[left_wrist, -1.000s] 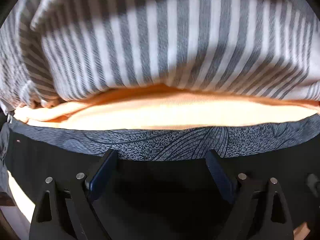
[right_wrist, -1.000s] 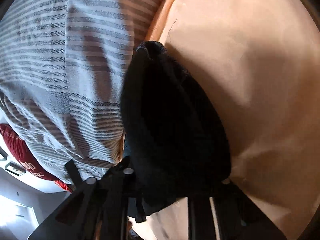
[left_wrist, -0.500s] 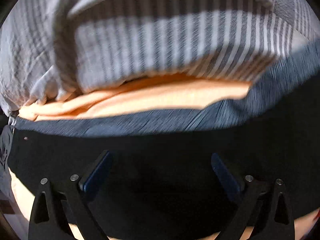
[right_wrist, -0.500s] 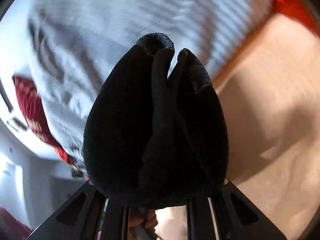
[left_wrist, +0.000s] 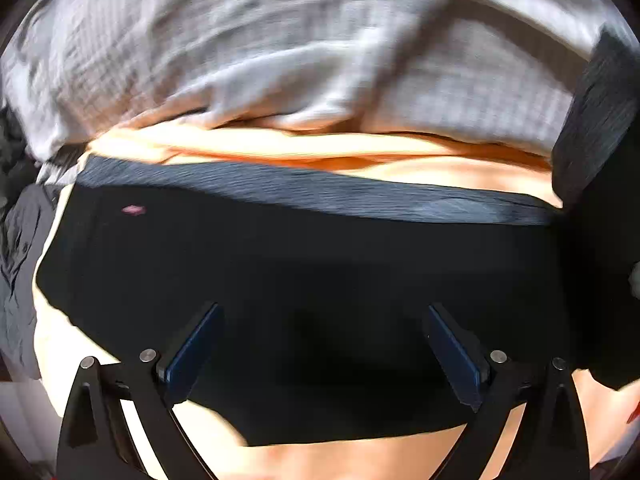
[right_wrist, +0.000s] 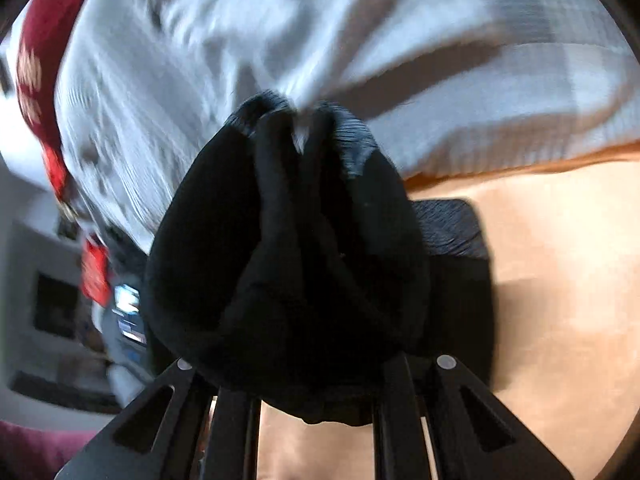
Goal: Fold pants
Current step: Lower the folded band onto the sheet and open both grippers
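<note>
Peach bedsheet point(left_wrist: 360, 460) under black pants point(left_wrist: 304, 280); left claw point(left_wrist: 320, 356) spread, right claw point(right_wrist: 316, 360) pinching them.

One pair of black pants point(left_wrist: 304, 280), with one grey patterned waistband point(left_wrist: 320, 196) across the middle of the left wrist view. One peach sheet point(right_wrist: 560, 280), one grey striped blanket point(left_wrist: 280, 48) across the top, one red cushion point(right_wrist: 36, 60) at upper left. Two grippers, one per view.
</note>
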Demonstrator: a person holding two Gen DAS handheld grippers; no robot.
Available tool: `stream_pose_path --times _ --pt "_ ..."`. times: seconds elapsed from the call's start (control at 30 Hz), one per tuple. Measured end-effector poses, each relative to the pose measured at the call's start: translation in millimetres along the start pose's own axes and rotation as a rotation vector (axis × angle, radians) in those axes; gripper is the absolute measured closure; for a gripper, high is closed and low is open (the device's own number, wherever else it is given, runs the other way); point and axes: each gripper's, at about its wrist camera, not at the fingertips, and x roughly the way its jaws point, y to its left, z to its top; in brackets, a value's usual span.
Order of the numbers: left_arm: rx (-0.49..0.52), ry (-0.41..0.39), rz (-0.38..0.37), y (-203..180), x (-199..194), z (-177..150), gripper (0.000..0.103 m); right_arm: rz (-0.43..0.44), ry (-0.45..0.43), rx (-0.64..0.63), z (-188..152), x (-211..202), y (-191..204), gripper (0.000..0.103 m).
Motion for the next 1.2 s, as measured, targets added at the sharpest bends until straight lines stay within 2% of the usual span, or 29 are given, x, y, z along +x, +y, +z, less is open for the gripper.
stream_pose_path --times 0.13,0.23,0.33,0.37,0.4,0.43,0.47,0.57,0.63,0.73,0.83,0.93,1.0,1.03,1.07,1.1,1.17,1.2 --pt "-0.035 0.012 0.003 62 0 -6 0.003 -0.169 0.071 -0.121 -17 60 41 0.089" --pt "-0.040 0.009 -0.005 85 4 -11 0.003 -0.314 0.109 -0.220 -33 98 63 0.088" --pt "-0.041 0.005 -0.021 110 10 -11 0.003 -0.440 0.140 -0.290 -51 124 79 0.075" --pt "-0.043 0.008 -0.030 113 12 -10 0.003 -0.494 0.134 -0.334 -57 129 90 0.064" --pt "-0.045 0.009 -0.037 116 18 -7 0.003 -0.516 0.134 -0.365 -59 130 98 0.058" --pt "-0.048 0.009 -0.048 118 17 -8 0.003 -0.529 0.137 -0.412 -66 129 111 0.048" --pt "-0.048 0.009 -0.056 120 17 -9 0.003 -0.532 0.134 -0.447 -71 126 121 0.043" --pt "-0.034 0.006 -0.115 116 14 -8 0.003 -0.467 0.122 -0.514 -93 104 141 0.042" --pt "-0.007 0.006 -0.160 107 9 -9 0.003 -0.438 0.119 -0.478 -100 82 137 0.042" --pt "0.063 -0.001 -0.239 83 6 -9 0.003 -0.480 0.104 -0.399 -103 55 110 0.042" --pt "0.105 0.010 -0.321 62 3 -9 0.004 -0.505 0.108 -0.258 -95 32 77 0.042" --pt "0.130 0.057 -0.413 36 7 -10 0.016 -0.516 0.111 -0.181 -94 22 56 0.042" --pt "0.142 0.083 -0.435 23 15 -11 0.020 -0.512 0.116 -0.156 -94 23 49 0.042" --pt "0.145 0.100 -0.434 15 21 -12 0.025 -0.506 0.119 -0.146 -94 24 47 0.042" --pt "0.146 0.117 -0.438 10 26 -12 0.036 -0.498 0.121 -0.135 -95 23 45 0.042" --pt "0.144 0.143 -0.452 5 33 -12 0.042 -0.492 0.123 -0.127 -96 21 44 0.042" --pt "0.139 0.166 -0.469 -3 40 -13 0.068 -0.484 0.124 -0.115 -98 18 42 0.042" --pt "0.142 0.179 -0.458 -7 44 -13 0.071 -0.480 0.125 -0.108 -99 19 40 0.042"
